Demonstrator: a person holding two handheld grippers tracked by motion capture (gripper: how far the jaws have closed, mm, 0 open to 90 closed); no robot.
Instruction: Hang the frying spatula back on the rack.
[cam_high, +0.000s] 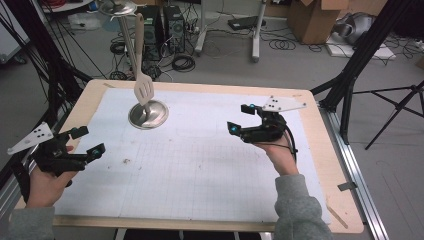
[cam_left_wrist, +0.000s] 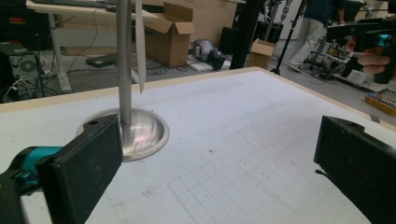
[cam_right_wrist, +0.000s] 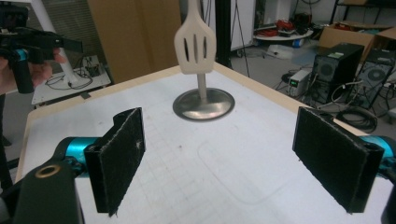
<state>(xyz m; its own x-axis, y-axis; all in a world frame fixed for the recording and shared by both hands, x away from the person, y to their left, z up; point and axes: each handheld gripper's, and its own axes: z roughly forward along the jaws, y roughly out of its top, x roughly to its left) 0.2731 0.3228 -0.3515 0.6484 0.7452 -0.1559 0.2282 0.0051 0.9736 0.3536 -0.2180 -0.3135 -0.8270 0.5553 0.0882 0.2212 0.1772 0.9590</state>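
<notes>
L tool (cam_high: 85, 142) sits at lower left of the high view, jaws wide, nothing btwn them. R tool (cam_high: 239, 120) is right of centre in that view, jaws also wide & empty, pointing left toward the stand. Both are held in hands w/ grey sleeves coming up from the bottom edge.

Spatula (cam_high: 142, 75), beige & slotted, hangs blade-down from the stand (cam_high: 148, 114), upper left of centre in the high view. Stand = round metal base on the tabletop (cam_high: 200, 170) w/ upright pole. Blade's lower edge is just above the base; can't tell if it touches.

In R tool view the spatula (cam_right_wrist: 195, 44) is top centre, above the base (cam_right_wrist: 204, 105). In L tool view the pole (cam_left_wrist: 124, 70) rises at upper left, spatula (cam_left_wrist: 139, 46) edge-on just beside it.

Both tools well apart from the spatula.
</notes>
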